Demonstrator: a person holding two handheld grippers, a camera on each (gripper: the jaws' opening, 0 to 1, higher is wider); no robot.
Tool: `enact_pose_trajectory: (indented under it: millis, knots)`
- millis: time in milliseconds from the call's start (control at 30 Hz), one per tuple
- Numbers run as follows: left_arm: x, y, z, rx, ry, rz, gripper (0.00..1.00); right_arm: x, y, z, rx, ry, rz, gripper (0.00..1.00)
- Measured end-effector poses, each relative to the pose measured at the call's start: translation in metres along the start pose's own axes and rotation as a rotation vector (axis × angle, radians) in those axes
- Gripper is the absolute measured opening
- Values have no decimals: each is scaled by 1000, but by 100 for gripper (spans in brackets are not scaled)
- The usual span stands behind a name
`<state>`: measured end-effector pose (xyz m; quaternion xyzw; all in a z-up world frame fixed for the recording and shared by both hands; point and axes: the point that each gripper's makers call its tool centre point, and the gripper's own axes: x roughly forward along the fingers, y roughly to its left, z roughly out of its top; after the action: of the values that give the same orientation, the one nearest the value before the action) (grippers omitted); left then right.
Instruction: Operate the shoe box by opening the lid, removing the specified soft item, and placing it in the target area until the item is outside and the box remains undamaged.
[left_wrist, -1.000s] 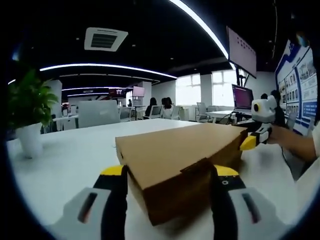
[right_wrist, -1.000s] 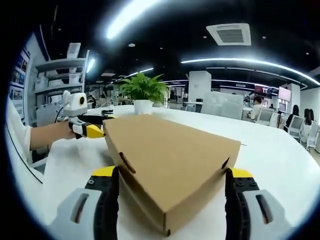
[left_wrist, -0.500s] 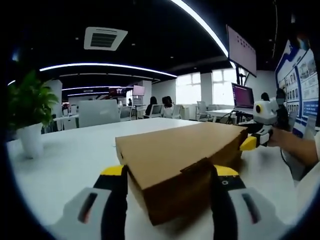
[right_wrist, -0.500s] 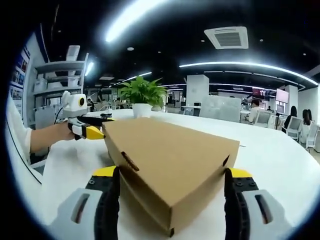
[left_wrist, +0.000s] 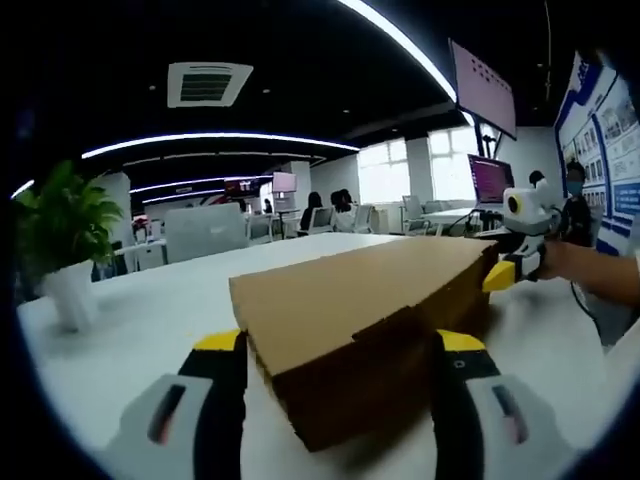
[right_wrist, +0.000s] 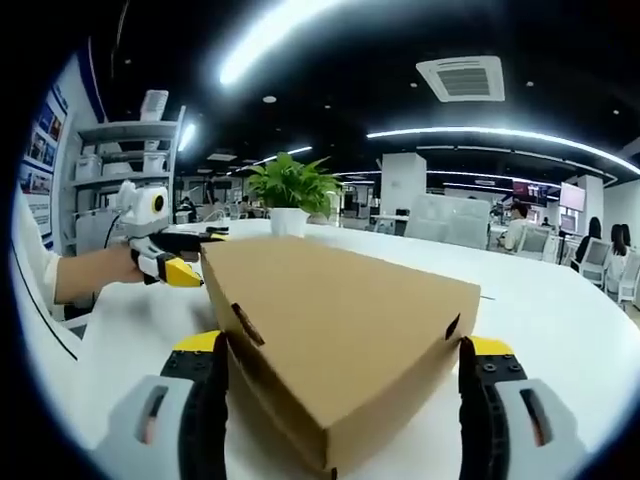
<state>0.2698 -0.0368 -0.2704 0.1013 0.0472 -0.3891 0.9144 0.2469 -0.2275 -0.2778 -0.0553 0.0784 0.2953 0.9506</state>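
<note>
A brown cardboard shoe box (left_wrist: 360, 340) sits lid-down-shut on a wide white counter (left_wrist: 140, 320) in a big open-plan office. The left hand-held gripper (left_wrist: 335, 390) has its jaws spread wide, one on each side of the near corner of the box, close to the cardboard; I can't tell whether they touch it. The right hand-held gripper (right_wrist: 340, 400) stands the same way at the opposite corner of the box (right_wrist: 340, 340), jaws wide apart and flanking it. In the left gripper view the right hand-held gripper (left_wrist: 515, 250) shows at the far end of the box, yellow tip against the lid edge, held by a person's hand (left_wrist: 565, 262).

Beyond the box on the counter (right_wrist: 560, 310) stands a leafy potted plant (right_wrist: 290, 195) in a white pot. Behind the box the room runs deep: long ceiling light strips (right_wrist: 500, 130), a ceiling air vent (right_wrist: 462, 78), bright windows (left_wrist: 390, 172), monitors (left_wrist: 490, 180), seated people at distant desks, and a shelf unit (right_wrist: 120, 170) by the wall.
</note>
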Motion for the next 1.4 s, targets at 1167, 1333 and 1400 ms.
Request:
enact_pose_trajectory:
  millis: [1167, 1333, 1400]
  knots:
    - [-15, -12, 1, -105, -70, 55, 76, 0, 15, 0, -35, -28, -7, 100]
    - [-26, -17, 0, -121, -94, 43, 72, -5, 20, -1, -35, -19, 5, 99]
    - [-27, -14, 0, -123, -98, 43, 72, -8, 23, -1, -35, -20, 5, 99]
